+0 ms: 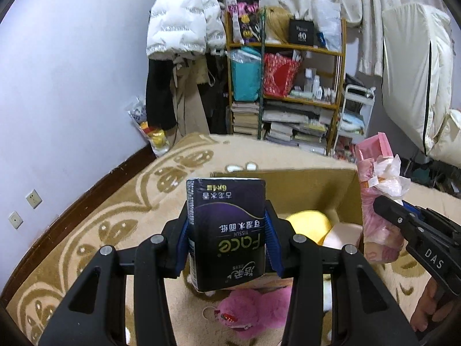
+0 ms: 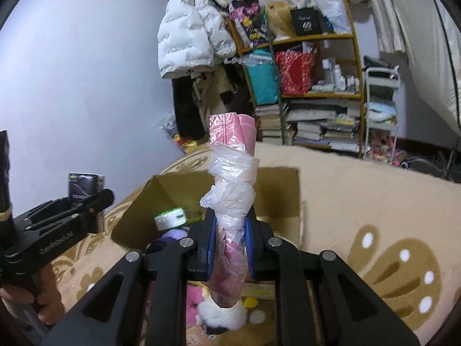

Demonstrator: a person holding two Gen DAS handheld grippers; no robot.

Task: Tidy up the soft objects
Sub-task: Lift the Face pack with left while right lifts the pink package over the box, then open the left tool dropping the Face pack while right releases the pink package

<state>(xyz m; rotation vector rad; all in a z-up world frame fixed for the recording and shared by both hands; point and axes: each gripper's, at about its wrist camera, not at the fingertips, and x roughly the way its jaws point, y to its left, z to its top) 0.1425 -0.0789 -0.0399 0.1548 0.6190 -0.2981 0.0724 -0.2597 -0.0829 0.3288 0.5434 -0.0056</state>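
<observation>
Left claw (image 1: 227,232) grips dark tissue pack (image 1: 226,230); right claw (image 2: 230,248) clamps pink plastic-wrapped bundle (image 2: 232,184). Cardboard box (image 2: 283,190) just beyond both.

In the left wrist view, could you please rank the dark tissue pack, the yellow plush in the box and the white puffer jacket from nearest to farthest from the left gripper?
1. Dark tissue pack: clamped in the left gripper.
2. Yellow plush: inside the cardboard box, just ahead, right.
3. White puffer jacket: hanging by the far wall, upper left.

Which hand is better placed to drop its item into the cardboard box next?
Probably right: the right gripper holds the pink plastic-wrapped bundle in line with the open cardboard box, already near.
</observation>
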